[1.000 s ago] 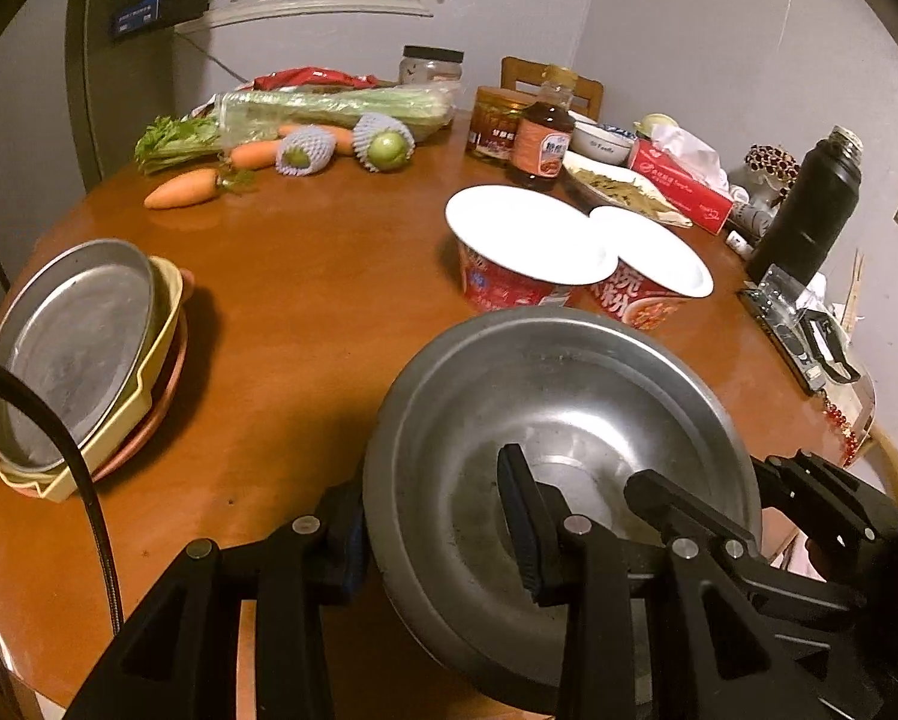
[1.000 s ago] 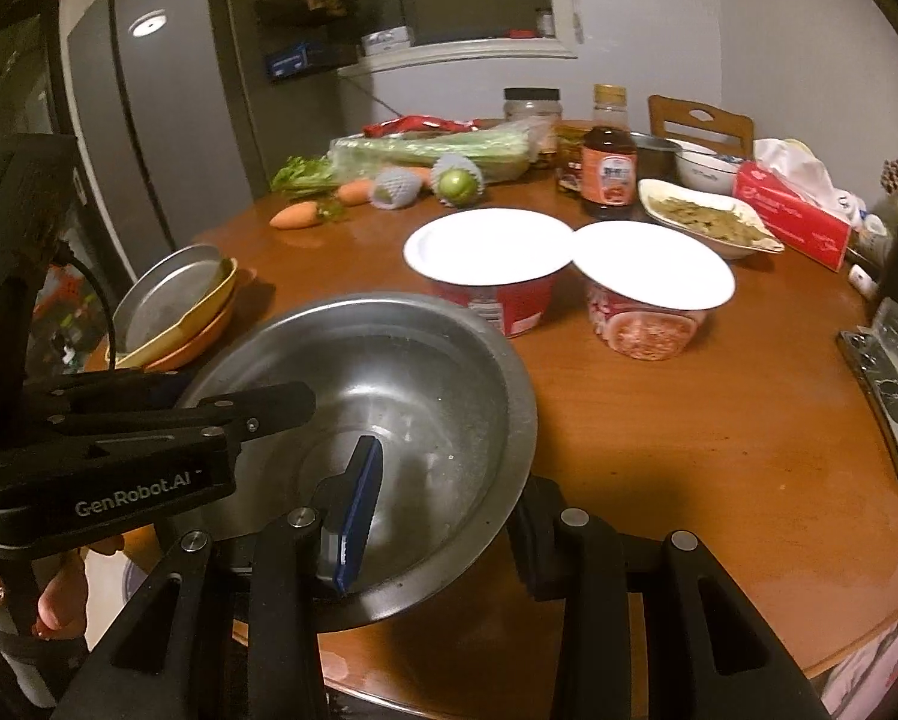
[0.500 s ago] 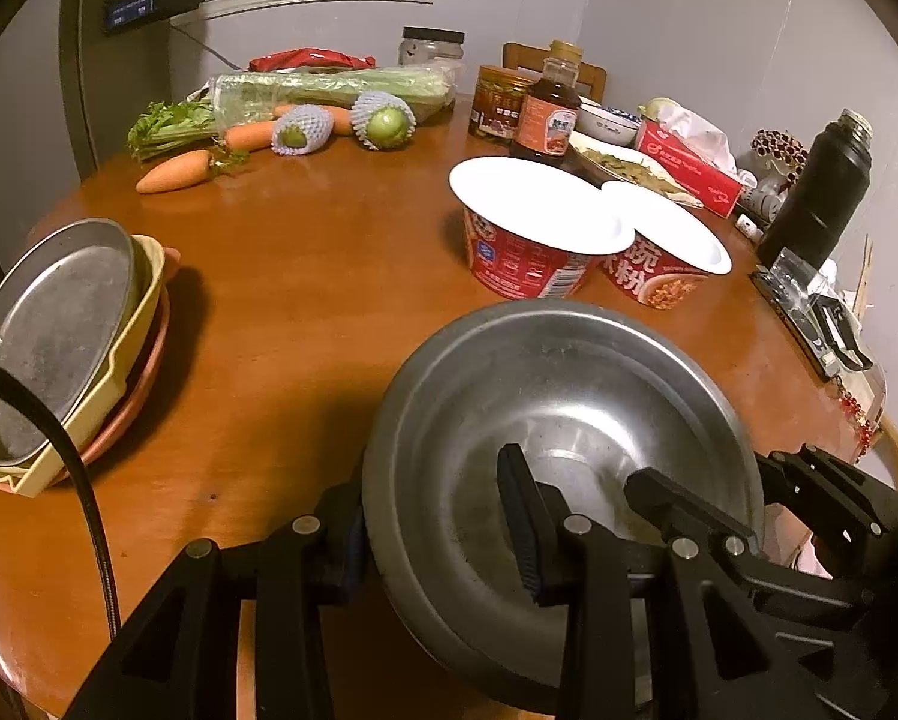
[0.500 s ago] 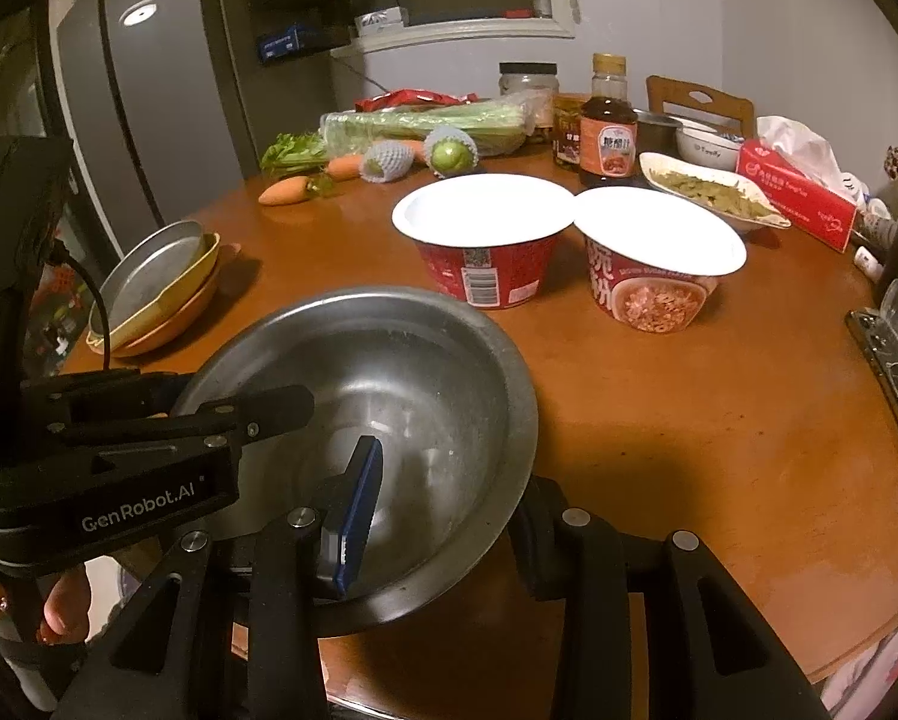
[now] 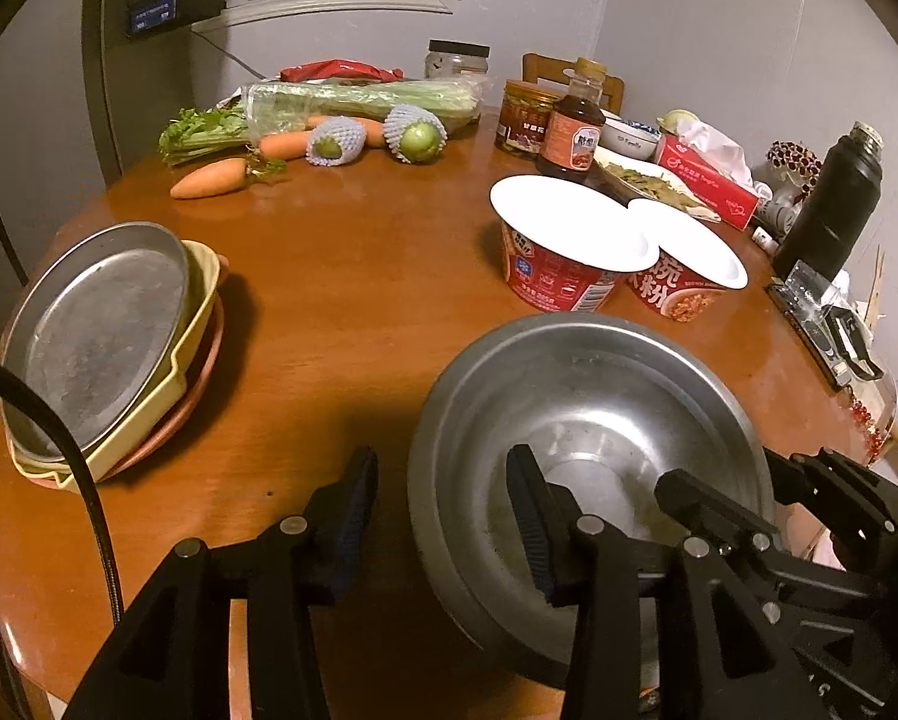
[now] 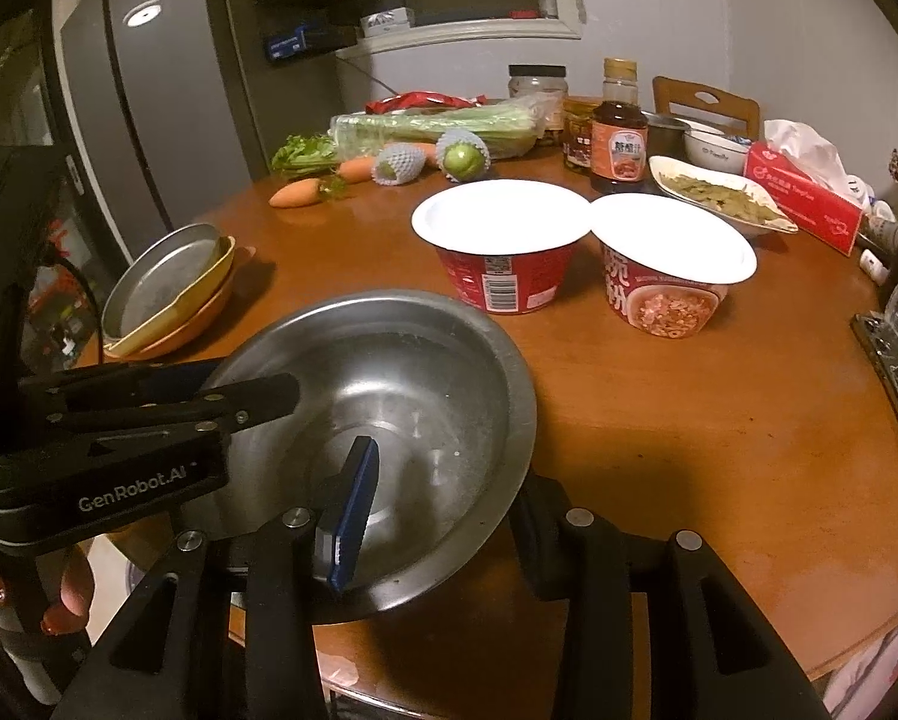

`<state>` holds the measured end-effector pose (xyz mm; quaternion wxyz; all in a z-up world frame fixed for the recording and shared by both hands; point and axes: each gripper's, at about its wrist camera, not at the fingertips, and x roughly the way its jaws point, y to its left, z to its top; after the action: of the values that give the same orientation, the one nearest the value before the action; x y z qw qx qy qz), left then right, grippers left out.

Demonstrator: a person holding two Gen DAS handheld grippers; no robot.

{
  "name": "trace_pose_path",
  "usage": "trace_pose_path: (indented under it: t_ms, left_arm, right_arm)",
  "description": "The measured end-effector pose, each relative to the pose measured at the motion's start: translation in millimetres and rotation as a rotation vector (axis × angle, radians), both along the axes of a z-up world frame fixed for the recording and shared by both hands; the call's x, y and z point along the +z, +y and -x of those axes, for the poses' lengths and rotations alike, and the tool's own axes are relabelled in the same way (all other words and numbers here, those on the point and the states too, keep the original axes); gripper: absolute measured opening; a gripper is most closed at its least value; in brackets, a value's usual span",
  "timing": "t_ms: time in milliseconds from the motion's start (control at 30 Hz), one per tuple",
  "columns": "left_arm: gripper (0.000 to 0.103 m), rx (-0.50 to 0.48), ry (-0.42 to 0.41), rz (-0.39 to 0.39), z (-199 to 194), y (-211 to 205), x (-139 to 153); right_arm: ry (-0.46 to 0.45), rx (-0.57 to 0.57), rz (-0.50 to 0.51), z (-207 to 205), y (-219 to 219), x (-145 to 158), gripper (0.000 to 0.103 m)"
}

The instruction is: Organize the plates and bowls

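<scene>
A large steel bowl (image 5: pixel 592 420) (image 6: pixel 389 384) rests at the near edge of the round wooden table (image 5: pixel 353 276). My left gripper (image 5: pixel 443 516) is open astride the bowl's left rim, one finger inside, one outside and clear of the wall. My right gripper (image 6: pixel 443 504) straddles the bowl's right rim and looks closed on it. A stack of a steel plate (image 5: pixel 101 330), a yellow dish and an orange plate sits at the table's left edge; it also shows in the right wrist view (image 6: pixel 167 288).
Two lidded instant-noodle bowls (image 5: pixel 568 252) (image 5: pixel 688 276) stand just beyond the steel bowl. Carrots, celery, netted fruit (image 5: pixel 416 135), jars, a sauce bottle (image 5: pixel 571 126), a tissue box and a black flask (image 5: pixel 832 210) crowd the far and right side.
The steel bowl has come down onto the table's near edge. My left gripper has opened off the bowl's rim. The right gripper has kept its hold.
</scene>
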<state>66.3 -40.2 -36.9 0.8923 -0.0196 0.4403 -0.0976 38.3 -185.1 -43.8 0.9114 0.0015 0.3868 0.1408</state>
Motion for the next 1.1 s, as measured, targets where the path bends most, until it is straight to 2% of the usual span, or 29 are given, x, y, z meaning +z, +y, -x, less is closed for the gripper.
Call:
trace_pose_path:
  t_ms: [300,667,867,1000,1100]
  left_arm:
    - [0.047,0.018,-0.055,0.005,11,6,20]
    - [0.048,0.015,-0.1,0.014,17,8,40]
    - [0.048,-0.011,-0.109,0.031,-2,3,48]
    - [0.048,-0.02,-0.11,0.062,-23,3,50]
    - [0.048,-0.024,-0.107,0.047,-44,0,51]
  right_arm:
    - [-0.023,-0.035,-0.007,6,-8,12,0.052]
    - [-0.058,-0.052,-0.053,11,-17,32,0.053]
    - [-0.056,-0.078,-0.099,0,-22,41,0.053]
    - [-0.026,-0.082,-0.141,-20,-23,37,0.053]
    - [-0.011,-0.089,-0.168,-37,-25,33,0.053]
